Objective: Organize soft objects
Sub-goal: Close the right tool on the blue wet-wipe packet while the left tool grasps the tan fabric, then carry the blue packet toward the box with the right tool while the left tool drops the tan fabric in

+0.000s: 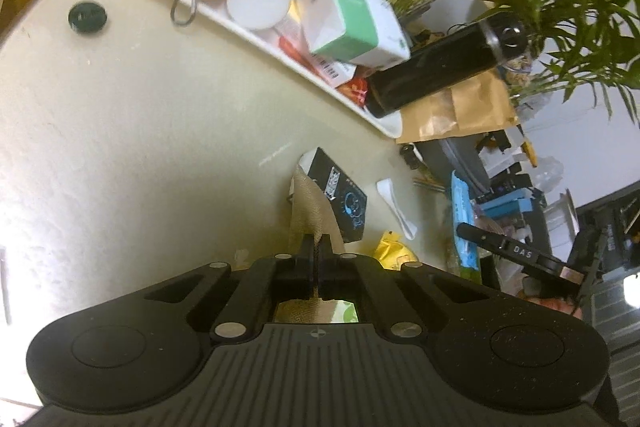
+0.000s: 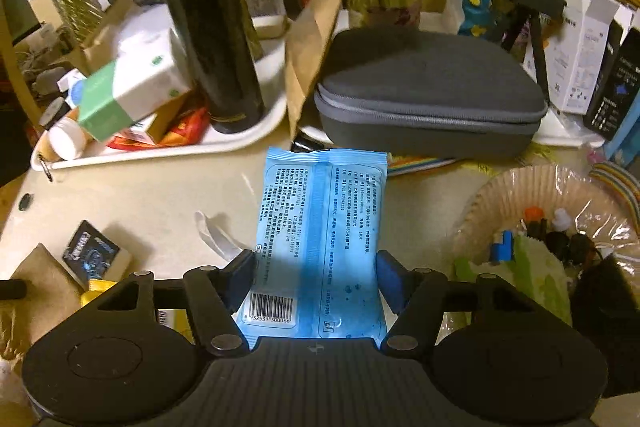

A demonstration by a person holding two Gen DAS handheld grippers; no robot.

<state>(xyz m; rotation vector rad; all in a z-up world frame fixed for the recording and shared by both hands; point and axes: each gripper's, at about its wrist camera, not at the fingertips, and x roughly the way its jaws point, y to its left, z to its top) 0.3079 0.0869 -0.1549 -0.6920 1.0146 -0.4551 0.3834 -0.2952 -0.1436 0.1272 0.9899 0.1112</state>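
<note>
The left gripper (image 1: 316, 247) pinches a tan cloth (image 1: 310, 211) tight. The right gripper (image 2: 316, 277) squeezes a blue wipes pack (image 2: 320, 227) above the table (image 2: 152, 195).

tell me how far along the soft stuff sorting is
Nothing looks sorted yet. In hand: the left gripper is shut on a beige woven cloth, and the right gripper clamps a light blue plastic wipes pack. Still left: putting both somewhere, plus the yellow soft packet lying on the cream table.
</note>
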